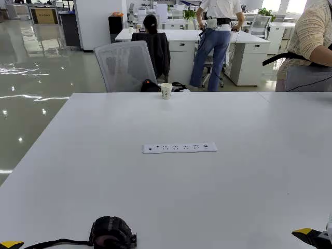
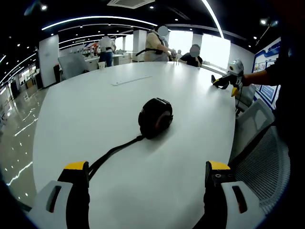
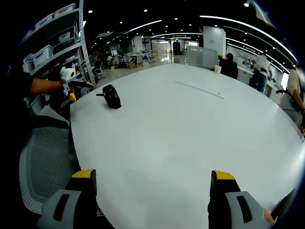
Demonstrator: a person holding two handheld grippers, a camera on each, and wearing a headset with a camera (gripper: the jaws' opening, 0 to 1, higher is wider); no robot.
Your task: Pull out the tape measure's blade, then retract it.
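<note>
Surface (image 1: 233,197): white, broad and smooth, with an office beyond.
Power strip (image 1: 179,148): white, lies flat in the middle of the surface; serves here as the landmark.
Tape measure (image 1: 110,232): black round case, rests on the surface on the near side of the power strip, well apart from it and a little to its left, close to the near edge.
Strap (image 2: 112,152): black, runs from the tape measure's case further left and away from the power strip, toward one jaw of the left claw; cannot tell whether touching.
Left claw (image 2: 146,167): yellow-tipped jaws spread wide, holds nothing, faces the tape measure from the side away from the power strip.
Right claw (image 3: 152,175): yellow-tipped jaws spread wide, holds nothing, sits at the near edge right of the power strip, well apart from the tape measure.
Paper cup (image 1: 166,91): stands upright beyond the power strip, at the far edge.
Chair (image 1: 124,65): grey mesh back, beyond the power strip, behind the far edge.
</note>
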